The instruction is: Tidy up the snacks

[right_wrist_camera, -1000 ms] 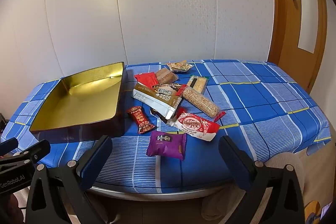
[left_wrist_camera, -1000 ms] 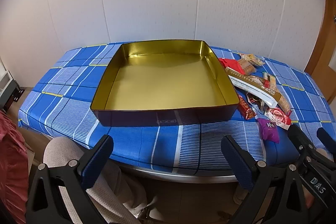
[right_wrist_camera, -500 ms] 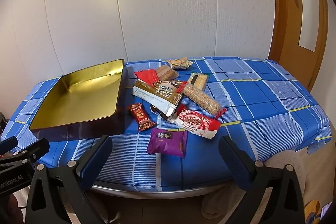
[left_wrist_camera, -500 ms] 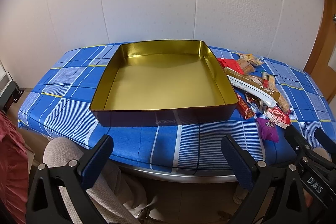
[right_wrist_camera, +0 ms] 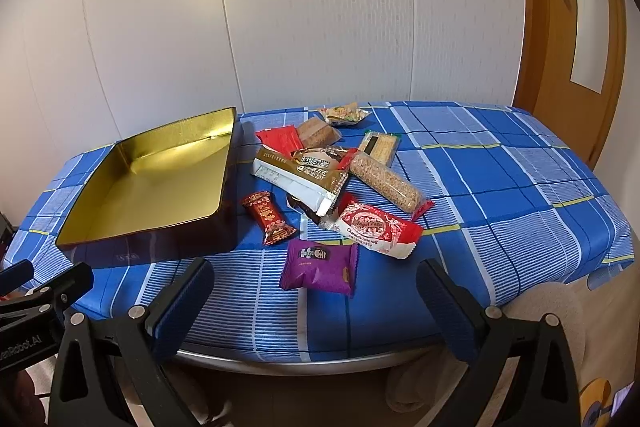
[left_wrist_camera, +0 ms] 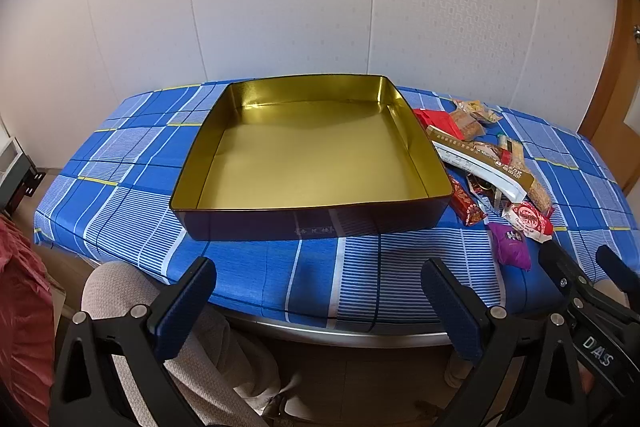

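The right gripper (right_wrist_camera: pixel 312 307) is hovering at the near edge of the counter (right_wrist_camera: pixel 500 227) with its fingers (right_wrist_camera: pixel 186 301) spread wide and holding nothing. The purple packet (right_wrist_camera: pixel 319 265) is lying just ahead of them, between the pads, its long axis running across the gap. The left gripper (left_wrist_camera: pixel 320 299), likewise open and empty, is facing the empty gold tin (left_wrist_camera: pixel 312 155), farther from the packet. Beyond it the remaining snacks (right_wrist_camera: pixel 320 171) are lying heaped to the right of the tin, so the right hand looks better placed to start.
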